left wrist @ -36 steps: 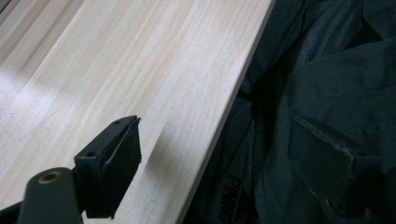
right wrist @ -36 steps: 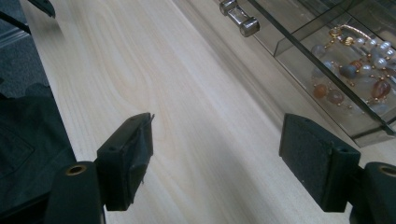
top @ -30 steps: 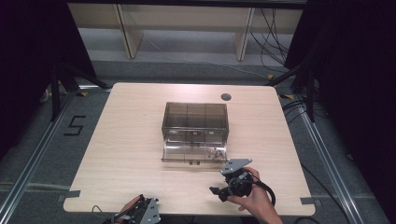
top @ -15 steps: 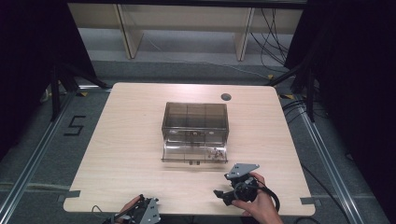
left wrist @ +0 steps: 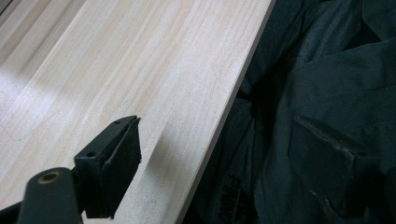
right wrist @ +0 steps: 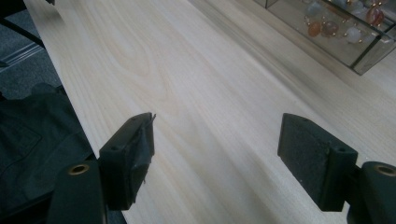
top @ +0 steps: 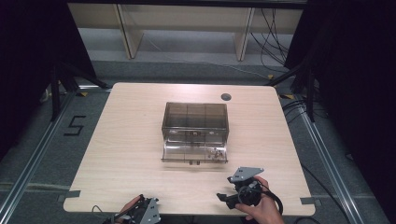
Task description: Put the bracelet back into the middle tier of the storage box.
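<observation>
The box [top: 195, 122], a smoky clear case with a drawer [top: 194, 153] pulled out at its front, stands at the middle of the counter [top: 130, 140]. In the drawer's right end lie beads [top: 215, 152], pale and pinkish with gold bits, seen close in the right gripper view [right wrist: 336, 21] behind the clear drawer wall. Near the box, in front of the drawer's right end and apart from it, the right hand-held gripper [top: 224, 198] hovers over the counter's near edge, held in a hand [top: 261, 210]; its jaws stand wide apart with nothing but bare wood between them [right wrist: 217, 140]. Farther from the box, off the counter's near edge in front of the drawer's left end, is the left hand-held gripper [top: 140, 215]; its jaws are apart too, one over the wood and one over dark cloth [left wrist: 327, 93], with nothing held [left wrist: 224, 158].
</observation>
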`<state>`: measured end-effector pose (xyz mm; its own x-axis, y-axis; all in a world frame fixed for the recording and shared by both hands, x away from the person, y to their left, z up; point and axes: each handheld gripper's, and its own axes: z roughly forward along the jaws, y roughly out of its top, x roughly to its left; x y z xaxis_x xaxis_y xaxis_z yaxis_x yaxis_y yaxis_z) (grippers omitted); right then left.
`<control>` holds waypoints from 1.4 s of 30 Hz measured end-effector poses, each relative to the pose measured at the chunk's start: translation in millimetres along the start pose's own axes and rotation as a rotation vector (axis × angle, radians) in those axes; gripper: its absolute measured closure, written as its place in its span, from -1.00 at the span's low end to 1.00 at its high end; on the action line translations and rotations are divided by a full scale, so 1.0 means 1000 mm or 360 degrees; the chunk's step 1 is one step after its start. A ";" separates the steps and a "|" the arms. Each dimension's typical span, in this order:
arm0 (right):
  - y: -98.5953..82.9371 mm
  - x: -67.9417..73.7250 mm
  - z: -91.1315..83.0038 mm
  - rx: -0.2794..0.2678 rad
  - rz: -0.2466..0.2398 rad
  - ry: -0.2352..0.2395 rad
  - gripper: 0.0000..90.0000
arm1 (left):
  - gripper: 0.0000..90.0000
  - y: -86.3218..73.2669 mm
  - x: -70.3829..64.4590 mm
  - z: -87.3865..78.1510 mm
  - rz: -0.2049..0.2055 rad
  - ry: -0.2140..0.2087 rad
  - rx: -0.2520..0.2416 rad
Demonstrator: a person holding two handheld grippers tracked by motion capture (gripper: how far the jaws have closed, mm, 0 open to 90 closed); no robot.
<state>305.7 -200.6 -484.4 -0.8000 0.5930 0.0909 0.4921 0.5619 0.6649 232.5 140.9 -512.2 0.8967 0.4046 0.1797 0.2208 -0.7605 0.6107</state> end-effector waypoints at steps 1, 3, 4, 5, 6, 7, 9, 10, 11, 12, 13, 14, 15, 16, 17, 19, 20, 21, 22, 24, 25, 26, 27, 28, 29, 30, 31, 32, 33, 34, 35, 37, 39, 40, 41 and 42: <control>-0.001 0.001 -0.001 0.0009 0.0021 -0.0003 -0.37 | -0.62 0.000 0.000 0.000 -0.0005 0.0004 0.0000; -0.002 0.000 -0.001 0.0003 -0.0003 0.0016 -0.37 | -0.62 0.000 0.000 0.000 -0.0002 0.0003 0.0001; -0.003 0.001 -0.001 0.0001 0.0018 -0.0004 -0.37 | -0.62 0.000 0.000 0.000 -0.0002 0.0002 0.0001; -0.004 0.001 -0.001 -0.0026 0.0027 -0.0003 -0.37 | -0.62 0.000 0.000 0.000 -0.0002 0.0002 0.0002; -0.004 0.001 -0.002 -0.0016 0.0020 -0.0003 -0.37 | -0.62 0.000 0.000 0.001 -0.0001 0.0001 0.0004; -0.005 0.001 -0.002 -0.0024 0.0023 -0.0010 -0.37 | -0.62 0.000 0.000 0.001 0.0000 0.0000 0.0005; -0.007 0.002 -0.002 -0.0010 0.0047 -0.0006 -0.37 | -0.62 0.000 0.000 0.001 0.0000 -0.0001 0.0004; -0.007 0.000 -0.002 -0.0006 0.0003 0.0010 -0.37 | -0.62 0.000 0.000 0.001 -0.0001 -0.0001 0.0003; -0.008 0.001 -0.003 0.0005 0.0030 0.0004 -0.37 | -0.62 0.000 0.000 0.001 -0.0002 -0.0001 0.0003; -0.008 0.000 -0.003 0.0014 0.0026 0.0006 -0.37 | -0.62 0.000 0.000 0.001 -0.0003 -0.0002 -0.0003; -0.009 0.001 -0.003 0.0013 0.0033 -0.0004 -0.37 | -0.62 0.000 0.000 0.001 -0.0002 -0.0001 0.0005; -0.010 0.000 -0.003 -0.0003 0.0024 -0.0001 -0.37 | -0.62 0.000 0.000 0.001 -0.0002 -0.0002 0.0004; -0.010 0.001 -0.001 -0.0025 0.0026 0.0002 -0.37 | -0.62 0.000 0.000 0.001 -0.0001 -0.0002 0.0005; -0.010 0.001 -0.004 0.0019 0.0045 -0.0001 -0.38 | -0.62 0.000 0.000 0.001 -0.0003 -0.0002 0.0000; -0.011 0.001 -0.004 0.0009 0.0039 -0.0013 -0.38 | -0.62 0.000 0.000 0.001 -0.0003 -0.0002 0.0001; -0.012 0.000 -0.004 0.0004 0.0041 -0.0007 -0.39 | -0.62 0.000 0.000 0.001 -0.0001 0.0000 0.0006; -0.013 0.000 -0.005 0.0012 0.0035 0.0001 -0.39 | -0.62 0.000 0.000 0.001 -0.0002 0.0000 0.0006; -0.013 -0.001 -0.005 0.0011 0.0027 0.0008 -0.40 | -0.62 0.000 -0.001 0.001 -0.0013 -0.0009 -0.0004; -0.014 -0.001 -0.005 0.0006 0.0020 0.0009 -0.42 | -0.62 0.000 0.000 0.001 -0.0010 -0.0005 0.0000; -0.016 0.000 -0.004 -0.0018 0.0061 -0.0011 -0.43 | -0.62 0.000 0.000 0.001 -0.0004 -0.0001 0.0006; -0.017 0.000 -0.005 -0.0023 0.0048 -0.0030 -0.45 | -0.62 0.000 0.000 0.002 -0.0011 -0.0003 -0.0005; -0.017 0.000 -0.007 0.0003 0.0055 -0.0018 -0.47 | -0.62 0.000 0.000 0.002 -0.0011 0.0004 -0.0001; -0.018 0.000 -0.006 -0.0037 0.0054 0.0002 -0.49 | -0.62 0.000 0.000 0.002 -0.0017 0.0003 -0.0001; -0.019 0.001 -0.006 -0.0036 0.0066 -0.0006 -0.52 | -0.62 -0.001 -0.001 0.002 -0.0029 -0.0009 -0.0013; -0.019 0.001 -0.009 -0.0004 0.0052 -0.0011 -0.56 | -0.62 0.000 0.000 0.002 -0.0016 0.0001 0.0000; -0.020 0.002 -0.009 0.0009 0.0077 0.0002 -0.58 | -0.62 0.000 0.000 0.002 -0.0013 0.0000 0.0002; -0.021 0.002 -0.008 -0.0008 0.0057 -0.0005 -0.59 | -0.62 0.000 0.000 0.002 -0.0010 0.0002 -0.0001; -0.022 0.003 -0.007 -0.0029 0.0056 -0.0011 -0.61 | -0.62 0.000 0.000 0.002 -0.0017 0.0002 0.0000; -0.023 0.004 -0.007 -0.0034 0.0059 -0.0004 -0.62 | -0.62 -0.001 0.000 0.002 -0.0017 0.0004 -0.0003; -0.023 0.004 -0.009 -0.0005 0.0047 -0.0010 -0.62 | -0.62 -0.001 0.000 0.002 -0.0016 0.0004 0.0000; -0.024 0.005 -0.008 -0.0037 0.0055 -0.0020 -0.62 | -0.62 0.000 0.000 0.002 -0.0015 0.0004 0.0000; -0.025 0.005 -0.010 -0.0008 0.0030 -0.0014 -0.62 | -0.62 -0.001 0.000 0.002 -0.0016 0.0005 0.0000; -0.027 0.007 -0.011 -0.0015 0.0039 -0.0029 -0.63 | -0.62 0.000 -0.001 0.002 -0.0022 -0.0003 -0.0011; -0.027 0.007 -0.012 -0.0005 0.0049 -0.0023 -0.63 | -0.62 0.000 -0.001 0.002 -0.0019 -0.0003 -0.0011; -0.028 0.007 -0.012 -0.0007 0.0047 -0.0021 -0.63 | -0.62 -0.001 -0.001 0.002 -0.0020 -0.0004 -0.0011; -0.028 0.008 -0.012 -0.0007 0.0040 -0.0032 -0.62 | -0.62 -0.001 -0.001 0.002 -0.0020 -0.0005 -0.0010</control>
<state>281.5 -219.1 -493.6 -0.7804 0.6184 0.0927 0.5103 0.5440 0.6661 232.7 139.8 -514.5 0.8950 0.4125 0.1699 0.2296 -0.7523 0.6175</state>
